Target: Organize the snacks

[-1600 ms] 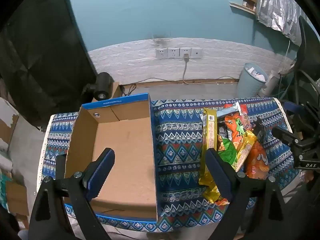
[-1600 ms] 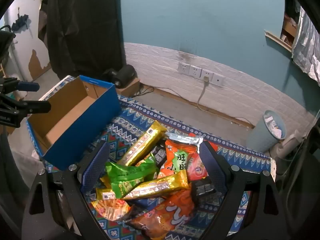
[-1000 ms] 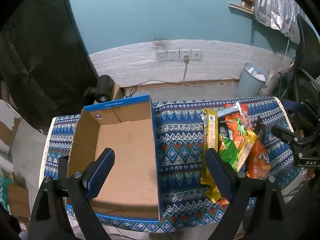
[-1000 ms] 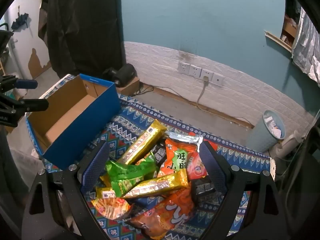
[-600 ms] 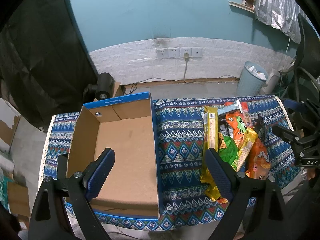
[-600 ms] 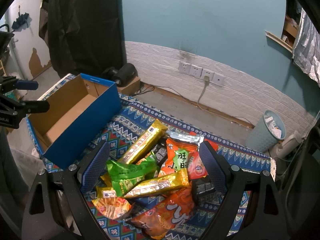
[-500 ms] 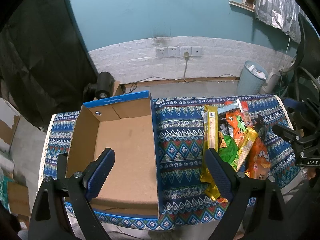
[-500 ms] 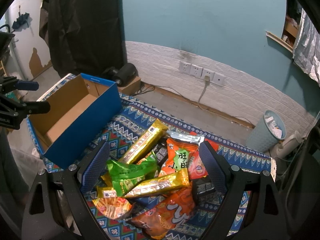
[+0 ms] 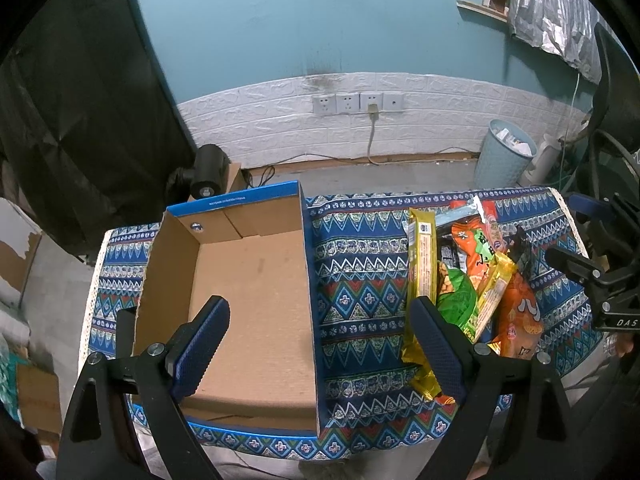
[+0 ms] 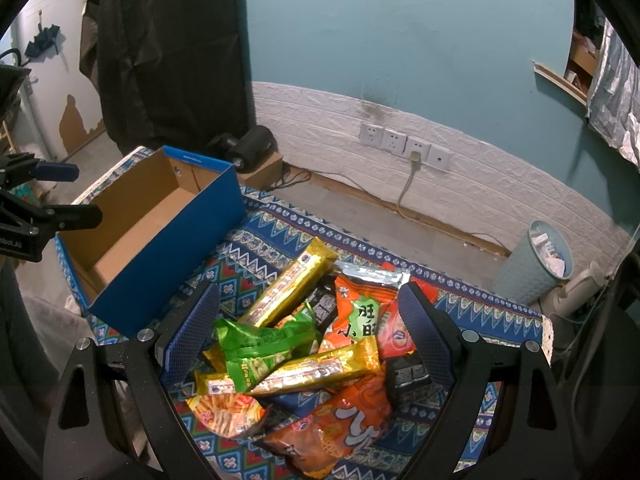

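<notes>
Hovering apart and empty, left tongs point(image 9: 318, 338) over box point(image 9: 248, 300), right tongs point(image 10: 308, 330) over half-buried snack pile point(image 10: 304, 344).

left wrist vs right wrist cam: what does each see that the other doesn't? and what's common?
Left wrist only: the whole bare floor of the cardboard box, seen from above, and the right gripper at the frame's right edge.

Right wrist only: the box's blue outer side, the door with peeling paint, and the left gripper at the left edge.

Both: the snack pile, patterned cloth, wall sockets, bin. Both grippers are open and hold nothing.
</notes>
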The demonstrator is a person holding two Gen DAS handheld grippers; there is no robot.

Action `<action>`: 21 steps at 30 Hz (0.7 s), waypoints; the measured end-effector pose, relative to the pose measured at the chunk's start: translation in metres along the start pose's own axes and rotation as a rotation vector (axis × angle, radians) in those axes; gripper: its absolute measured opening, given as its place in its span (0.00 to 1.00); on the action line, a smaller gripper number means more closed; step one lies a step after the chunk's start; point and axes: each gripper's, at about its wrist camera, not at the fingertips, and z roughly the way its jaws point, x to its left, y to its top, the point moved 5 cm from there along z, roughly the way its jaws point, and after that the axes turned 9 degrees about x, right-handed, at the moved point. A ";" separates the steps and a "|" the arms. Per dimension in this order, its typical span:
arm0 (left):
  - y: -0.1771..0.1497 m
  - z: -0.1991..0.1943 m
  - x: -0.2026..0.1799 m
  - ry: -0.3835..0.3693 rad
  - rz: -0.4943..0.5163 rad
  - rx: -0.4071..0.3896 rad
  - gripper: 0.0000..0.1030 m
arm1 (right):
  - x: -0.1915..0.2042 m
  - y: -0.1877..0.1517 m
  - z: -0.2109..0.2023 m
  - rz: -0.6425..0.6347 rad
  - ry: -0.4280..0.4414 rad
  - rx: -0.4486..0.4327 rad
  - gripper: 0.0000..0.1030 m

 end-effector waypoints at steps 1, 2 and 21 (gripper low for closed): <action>0.000 0.000 0.000 -0.001 0.000 0.000 0.90 | 0.000 0.000 0.000 0.000 0.000 0.000 0.87; 0.000 0.000 0.000 0.000 0.000 -0.001 0.90 | 0.000 0.000 0.000 0.001 0.000 0.001 0.87; -0.002 -0.001 -0.001 -0.001 0.002 -0.003 0.90 | 0.002 -0.002 0.001 -0.001 0.002 0.004 0.87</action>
